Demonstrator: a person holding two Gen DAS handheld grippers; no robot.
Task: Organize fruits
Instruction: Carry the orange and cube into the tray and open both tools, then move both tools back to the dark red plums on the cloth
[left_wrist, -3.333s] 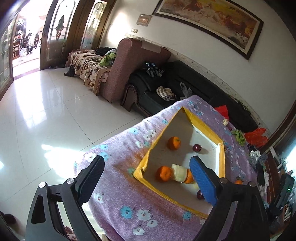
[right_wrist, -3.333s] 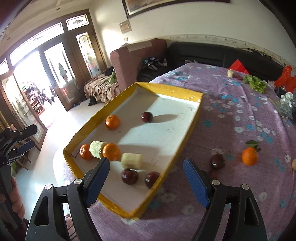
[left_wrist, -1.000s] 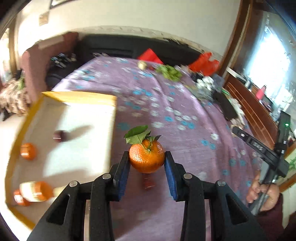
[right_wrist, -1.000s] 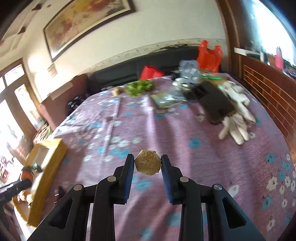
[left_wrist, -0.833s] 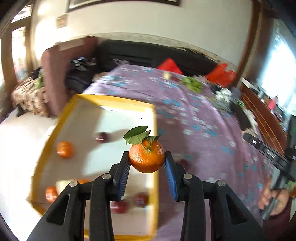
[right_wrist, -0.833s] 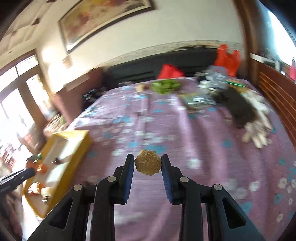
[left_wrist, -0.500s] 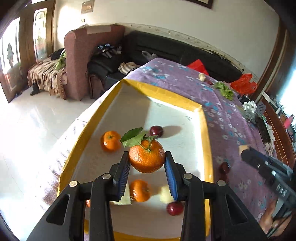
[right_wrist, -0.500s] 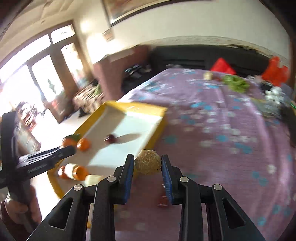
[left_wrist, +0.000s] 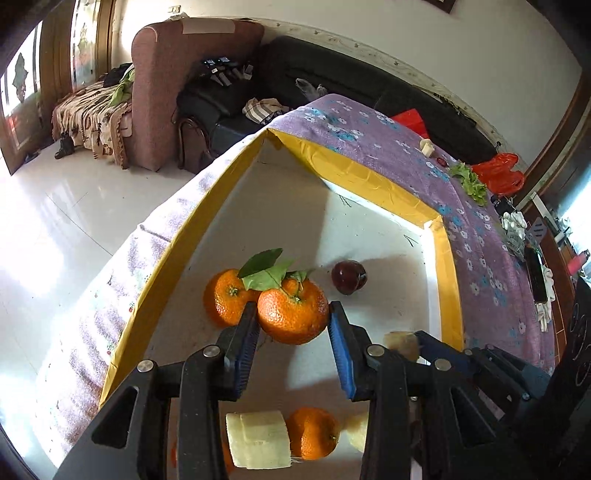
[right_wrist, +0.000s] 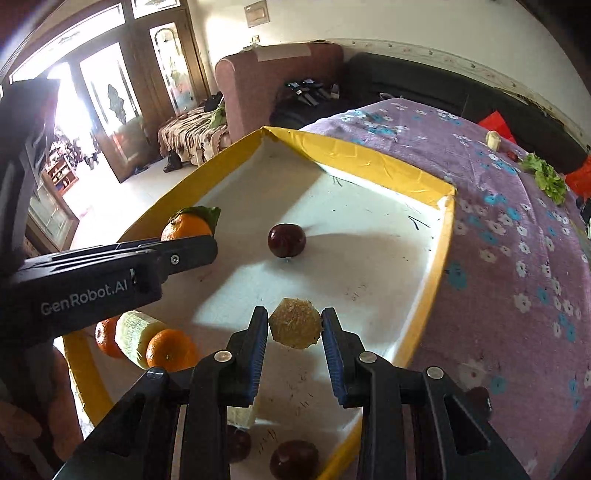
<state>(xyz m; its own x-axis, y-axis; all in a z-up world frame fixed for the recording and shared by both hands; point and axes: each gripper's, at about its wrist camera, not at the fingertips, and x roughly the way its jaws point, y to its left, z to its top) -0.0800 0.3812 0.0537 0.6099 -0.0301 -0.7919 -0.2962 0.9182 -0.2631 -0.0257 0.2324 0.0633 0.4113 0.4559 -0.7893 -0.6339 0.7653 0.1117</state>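
The left wrist view looks down along the left claw (left_wrist: 293, 323) from close above the yellow-rimmed tray (left_wrist: 369, 181), facing the sofa (left_wrist: 369, 85) and the far wall. The right wrist view looks along the right claw (right_wrist: 295, 326) from just above the tray's (right_wrist: 369, 157) near right part, facing the same sofa (right_wrist: 406, 81) and the doors (right_wrist: 110, 99). Both share the tray floor, the dark plum (left_wrist: 348, 277) (right_wrist: 286, 240) and the purple desk cloth (left_wrist: 476, 236) (right_wrist: 517, 229), and each sees the other claw

Half hidden behind the left fingers (left_wrist: 246, 341): loose orange (left_wrist: 221, 301). Below the right fingers (right_wrist: 255, 354), dark fruit (right_wrist: 293, 459) cut off.
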